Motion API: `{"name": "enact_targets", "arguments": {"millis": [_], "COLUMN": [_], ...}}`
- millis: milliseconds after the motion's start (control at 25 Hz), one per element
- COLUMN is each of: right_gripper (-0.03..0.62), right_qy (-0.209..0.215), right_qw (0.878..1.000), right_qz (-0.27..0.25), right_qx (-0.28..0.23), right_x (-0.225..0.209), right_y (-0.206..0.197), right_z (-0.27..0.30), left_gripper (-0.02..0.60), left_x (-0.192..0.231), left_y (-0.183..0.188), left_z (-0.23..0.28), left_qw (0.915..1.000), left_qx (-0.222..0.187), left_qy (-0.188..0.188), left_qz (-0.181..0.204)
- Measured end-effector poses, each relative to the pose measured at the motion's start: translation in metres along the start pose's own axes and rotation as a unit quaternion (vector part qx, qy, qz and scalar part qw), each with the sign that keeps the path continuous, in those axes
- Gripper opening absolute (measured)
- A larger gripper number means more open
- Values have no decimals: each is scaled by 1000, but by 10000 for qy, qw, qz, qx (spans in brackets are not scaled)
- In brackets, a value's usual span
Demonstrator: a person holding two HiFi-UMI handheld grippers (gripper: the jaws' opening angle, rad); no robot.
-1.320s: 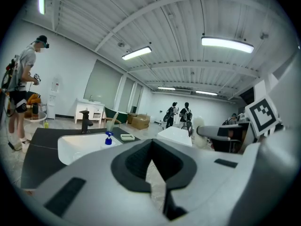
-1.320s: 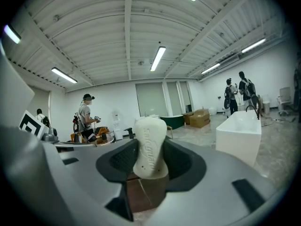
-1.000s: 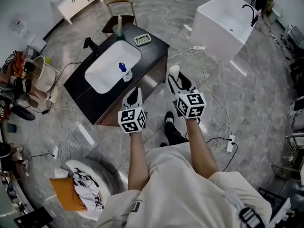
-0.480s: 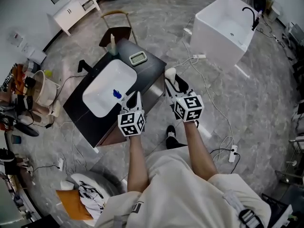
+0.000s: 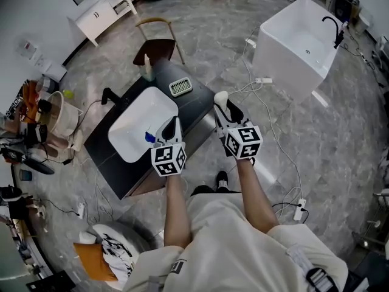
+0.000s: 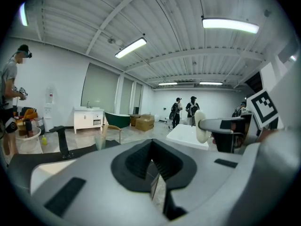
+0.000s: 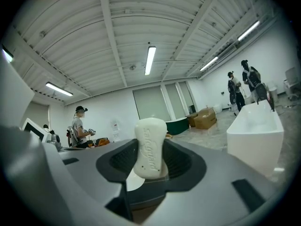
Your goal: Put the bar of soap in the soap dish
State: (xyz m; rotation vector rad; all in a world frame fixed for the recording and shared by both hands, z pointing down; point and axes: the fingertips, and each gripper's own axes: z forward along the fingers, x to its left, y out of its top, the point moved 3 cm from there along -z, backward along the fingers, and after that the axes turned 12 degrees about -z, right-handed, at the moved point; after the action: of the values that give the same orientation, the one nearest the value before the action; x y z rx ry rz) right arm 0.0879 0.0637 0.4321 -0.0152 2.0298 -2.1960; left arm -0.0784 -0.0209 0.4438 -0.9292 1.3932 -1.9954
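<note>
Right hand-held gripper [image 5: 223, 107]: clenched on the bar of soap [image 7: 150, 147]. The white bar stands on end between the two jaws, its embossed face toward the gripper's camera and its top above the jaw tips.

Left hand-held gripper [image 5: 172, 125]: jaws pressed together, nothing between them.

In the head view both are held side by side over the near right edge of the black worktop [image 5: 112, 160], with the soap at the right one's tip. The soap dish [image 5: 180, 88], a pale slotted tray, sits on the worktop's far right corner, apart from the soap and just right of the white sink [image 5: 137, 117]. A small blue object [image 5: 150, 137] lies in the sink just beside the left hand-held gripper.
</note>
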Motion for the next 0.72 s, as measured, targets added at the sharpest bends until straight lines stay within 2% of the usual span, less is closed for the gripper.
{"name": "enact_targets", "arguments": {"millis": [240, 400, 560, 720], "right_gripper": [175, 175, 175, 173], "right_qy": [228, 306, 469, 525], "right_qw": [9997, 9995, 9988, 9985], "right_qz": [45, 63, 94, 97], "right_qx": [48, 89, 119, 112], "right_x": [1, 0, 3, -4], "right_y": [-9, -10, -12, -9], "right_z": [8, 22, 34, 45], "left_gripper": [5, 5, 5, 5], "left_x": [1, 2, 13, 19], "left_y": [-11, -12, -13, -11], "left_z": [12, 15, 15, 25], "left_qw": [9998, 9999, 9996, 9995], "left_qx": [-12, 83, 69, 103], "left_qy": [85, 100, 212, 269], "left_qz": [-157, -60, -180, -134]}}
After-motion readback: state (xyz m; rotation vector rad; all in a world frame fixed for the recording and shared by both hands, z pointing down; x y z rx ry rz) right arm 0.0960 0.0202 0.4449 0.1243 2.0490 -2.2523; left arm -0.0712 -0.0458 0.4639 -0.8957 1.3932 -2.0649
